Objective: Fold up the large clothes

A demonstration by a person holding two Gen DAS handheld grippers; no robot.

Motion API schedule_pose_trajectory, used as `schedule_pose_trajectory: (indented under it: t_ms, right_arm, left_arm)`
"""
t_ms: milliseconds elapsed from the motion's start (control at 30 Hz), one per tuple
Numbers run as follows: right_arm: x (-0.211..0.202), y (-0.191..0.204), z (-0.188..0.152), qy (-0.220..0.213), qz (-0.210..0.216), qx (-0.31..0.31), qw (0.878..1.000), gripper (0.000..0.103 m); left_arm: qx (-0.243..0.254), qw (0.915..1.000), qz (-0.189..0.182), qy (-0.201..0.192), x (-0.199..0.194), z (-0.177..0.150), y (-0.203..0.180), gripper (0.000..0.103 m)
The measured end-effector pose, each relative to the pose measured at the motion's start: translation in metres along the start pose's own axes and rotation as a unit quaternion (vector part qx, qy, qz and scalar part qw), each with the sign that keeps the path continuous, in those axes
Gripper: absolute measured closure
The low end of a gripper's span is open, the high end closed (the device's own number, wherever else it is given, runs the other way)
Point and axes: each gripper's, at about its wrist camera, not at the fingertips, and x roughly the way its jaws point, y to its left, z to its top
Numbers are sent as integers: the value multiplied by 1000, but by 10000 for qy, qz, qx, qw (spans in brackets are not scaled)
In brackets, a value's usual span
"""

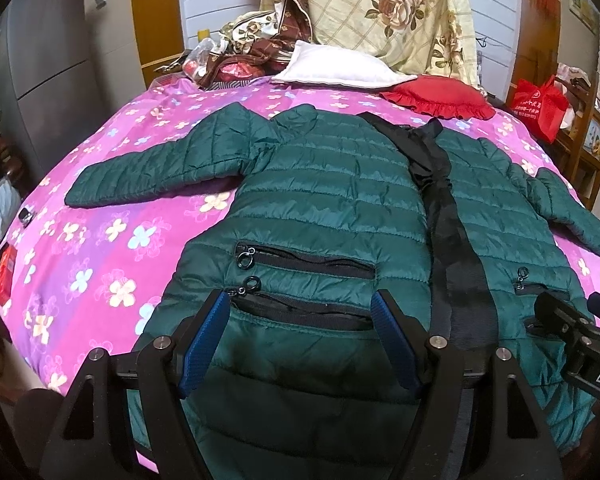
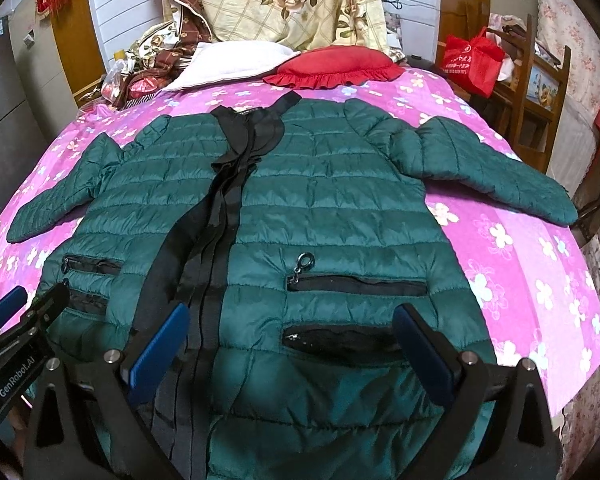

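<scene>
Green quilted nylon filled both views: one puffer jacket lay face up and spread flat on the pink flowered bedspread, hem toward you, collar toward the pillows. Your left gripper hovered over the hem on the jacket's left-hand half, jaws spread wide with nothing between them; the blue pads showed clear of the fabric. Your right gripper hung the same way over the other half, released and empty.

You appeared to be at the very start: the jacket was laid out and not one fold was made, both sleeves stretched outward. The next move would likely call for each claw to drop onto a hem corner or side seam and pinch through the slippery, puffy shell, so a deep bite would matter; a shallow one could slide off. The loose black front placket ran down the middle and might bunch if you dragged one half across it.

Counted: one jacket, two sleeves, left sleeve and right sleeve. Four zip pockets, two on each front panel, the nearest being the lower left pocket. At the head of the bed lay one white pillow and one red frilled cushion, touching each other. One red bag sat off the bed.
</scene>
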Motion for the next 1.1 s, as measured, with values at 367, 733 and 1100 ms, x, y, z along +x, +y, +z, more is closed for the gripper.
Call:
schedule_pose_trajectory:
  t_ms: [367, 733, 1100]
  right_arm:
    - [11, 0, 9, 79, 32, 60, 9999, 0]
    - [19, 6, 16, 148, 36, -14, 9999, 0]
    - [25, 7, 18, 186, 24, 21, 9998, 0]
  left_arm:
    - [12, 10000, 70, 58, 11, -3, 0, 51]
    - [-101, 9998, 137, 77, 17, -2, 8, 51]
    - [-126, 9998, 97, 121, 22, 1, 9, 51]
